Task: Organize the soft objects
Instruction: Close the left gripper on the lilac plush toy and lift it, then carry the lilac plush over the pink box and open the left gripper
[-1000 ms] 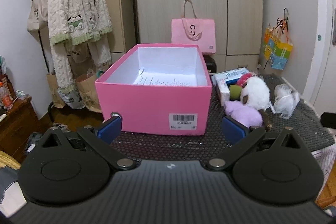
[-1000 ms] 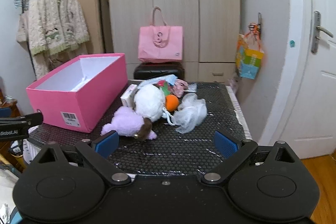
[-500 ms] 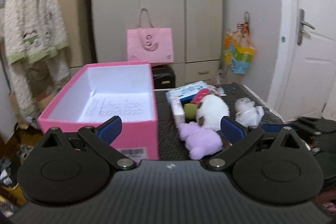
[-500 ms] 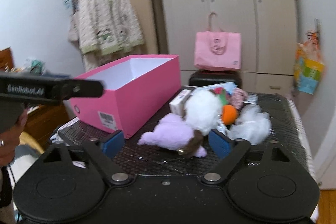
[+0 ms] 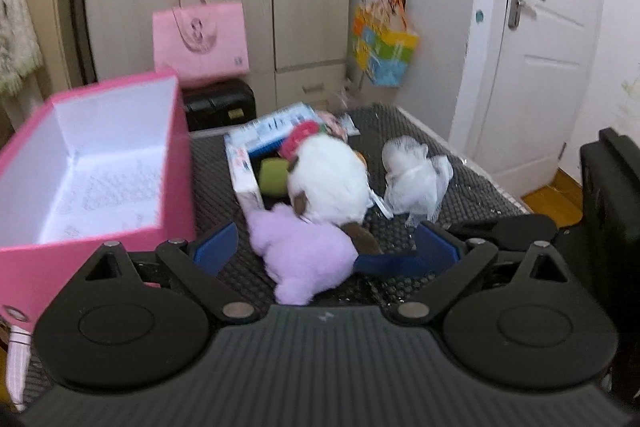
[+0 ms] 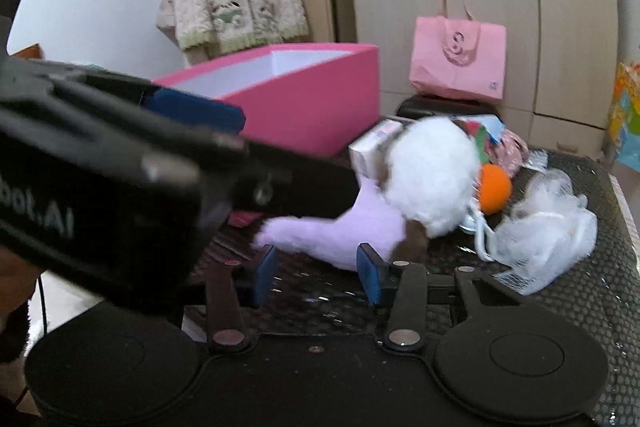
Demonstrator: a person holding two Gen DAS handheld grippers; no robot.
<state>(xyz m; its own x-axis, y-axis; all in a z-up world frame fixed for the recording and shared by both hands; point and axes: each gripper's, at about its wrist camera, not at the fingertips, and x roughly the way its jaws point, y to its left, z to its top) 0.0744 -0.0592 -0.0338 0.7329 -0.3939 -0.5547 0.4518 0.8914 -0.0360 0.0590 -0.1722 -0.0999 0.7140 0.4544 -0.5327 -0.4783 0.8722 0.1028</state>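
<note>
Lilac and fluffy, the purple plush toy (image 5: 304, 247) now lies between the wide-open jaws of the left gripper (image 5: 326, 241) in the left wrist view; half a second ago that gripper faced the open pink cardboard box (image 5: 176, 163) from further back, so it has swung right and closed in on the pile. Behind the purple toy, and touching it, sits the round white plush toy (image 5: 328, 183), with a white mesh bath sponge (image 5: 416, 179) just beside it on the black honeycomb mat (image 5: 472, 187). The box stands empty at the left. In the right wrist view, the right gripper (image 6: 316, 267) has narrowed its jaws since the earlier picture, though they are apart and hold nothing; the purple toy (image 6: 344, 227) lies just ahead of its fingertips. The left gripper's black body (image 6: 120, 179) crosses this view, reaching in over the toy. An orange ball (image 6: 496, 187) rests behind the white plush. Both tools have converged on the purple toy, which is probably the first thing bound for the box.
</note>
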